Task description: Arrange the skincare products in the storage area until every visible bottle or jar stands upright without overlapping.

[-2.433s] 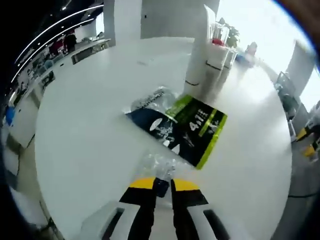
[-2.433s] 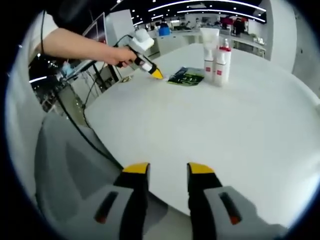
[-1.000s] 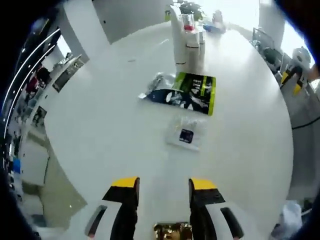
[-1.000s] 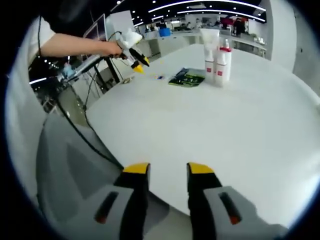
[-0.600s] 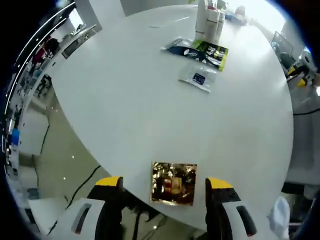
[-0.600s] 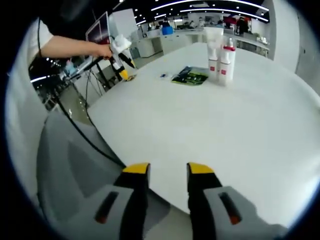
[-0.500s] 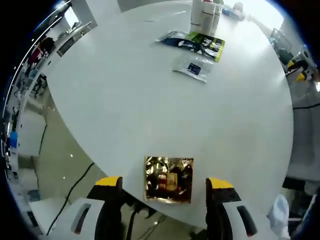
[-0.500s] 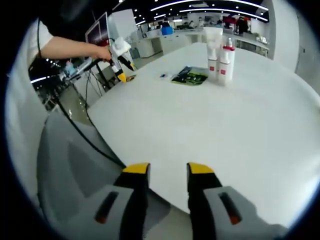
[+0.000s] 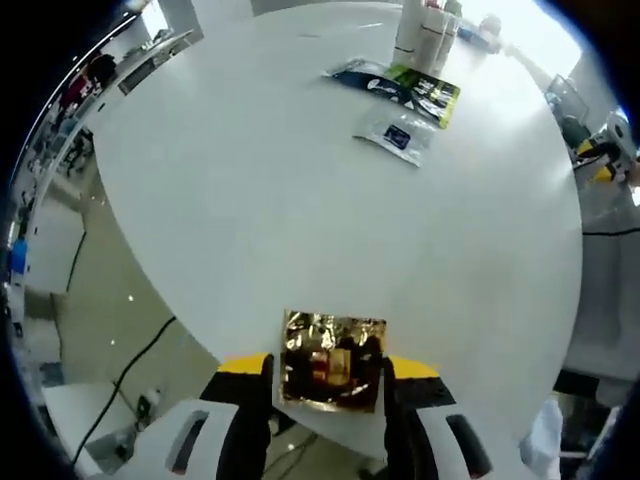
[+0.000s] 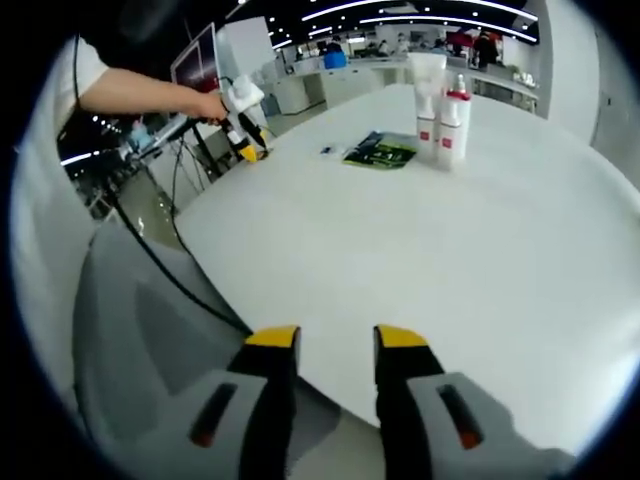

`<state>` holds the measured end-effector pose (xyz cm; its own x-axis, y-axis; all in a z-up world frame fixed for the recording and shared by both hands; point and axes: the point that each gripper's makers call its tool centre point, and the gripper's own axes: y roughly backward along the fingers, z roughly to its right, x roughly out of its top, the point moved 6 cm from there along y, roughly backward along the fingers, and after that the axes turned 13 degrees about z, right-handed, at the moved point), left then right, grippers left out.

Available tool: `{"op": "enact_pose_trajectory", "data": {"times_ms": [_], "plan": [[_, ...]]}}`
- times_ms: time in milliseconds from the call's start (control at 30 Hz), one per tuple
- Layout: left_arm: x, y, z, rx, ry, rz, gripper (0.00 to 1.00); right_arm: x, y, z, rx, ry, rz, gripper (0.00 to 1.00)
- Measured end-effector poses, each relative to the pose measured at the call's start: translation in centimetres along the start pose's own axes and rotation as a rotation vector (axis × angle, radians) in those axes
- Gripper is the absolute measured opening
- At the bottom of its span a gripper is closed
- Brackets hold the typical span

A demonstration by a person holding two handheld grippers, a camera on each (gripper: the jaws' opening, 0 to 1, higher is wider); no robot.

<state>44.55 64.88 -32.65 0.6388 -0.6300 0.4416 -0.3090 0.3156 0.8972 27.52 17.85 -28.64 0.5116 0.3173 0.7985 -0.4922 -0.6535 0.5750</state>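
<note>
A gold foil sachet (image 9: 333, 362) lies at the near edge of the round white table (image 9: 250, 200). My left gripper (image 9: 328, 368) is open, its jaws drawn in close along the sachet's two sides. Farther across lie a clear sachet with a blue label (image 9: 397, 136) and a green-and-dark sachet (image 9: 405, 85). Behind them a white tube and bottles (image 9: 425, 25) stand upright. In the right gripper view those bottles (image 10: 440, 120) show red labels, next to the green sachet (image 10: 380, 152). My right gripper (image 10: 335, 345) hangs open over the table edge, with nothing in it. The left gripper (image 10: 243, 148) is at the far rim.
A person's arm (image 10: 140, 95) holds the left gripper. A grey chair (image 10: 130, 340) sits below the table edge on the left. Cables (image 9: 130, 370) run over the floor. The right gripper (image 9: 603, 160) shows beyond the table's far right rim.
The left gripper let go of the clear sachet, drew back to the table's near edge, and its jaws narrowed around the gold sachet. The right gripper has not moved.
</note>
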Motion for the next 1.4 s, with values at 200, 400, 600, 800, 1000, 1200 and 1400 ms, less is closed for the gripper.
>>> {"op": "enact_pose_trajectory", "data": {"times_ms": [200,400,600,800,1000,1200,1400], "plan": [[-0.2,-0.1,0.5,0.014,0.021,0.014,0.40,0.0,0.0,0.0,0.001,0.000,0.001,0.31],[-0.5,0.1,2.0,0.009,0.047,0.027,0.40,0.0,0.0,0.0,0.006,-0.005,0.003,0.31],[-0.6,0.8,3.4,0.018,0.060,0.065,0.40,0.0,0.0,-0.1,0.012,-0.012,-0.003,0.31],[0.3,1.8,6.3,0.014,0.055,0.151,0.40,0.0,-0.1,-0.3,0.042,-0.109,-0.018,0.31],[1.0,2.7,9.6,0.022,0.090,0.250,0.40,2.3,-0.1,-0.1,0.081,-0.223,0.022,0.32],[2.0,3.7,14.8,-0.014,0.093,0.355,0.40,5.8,-2.1,-2.9,0.232,-0.425,0.062,0.33],[3.1,4.8,19.6,-0.038,0.102,0.443,0.40,10.8,-4.7,-6.8,0.380,-0.518,0.128,0.35]]}}
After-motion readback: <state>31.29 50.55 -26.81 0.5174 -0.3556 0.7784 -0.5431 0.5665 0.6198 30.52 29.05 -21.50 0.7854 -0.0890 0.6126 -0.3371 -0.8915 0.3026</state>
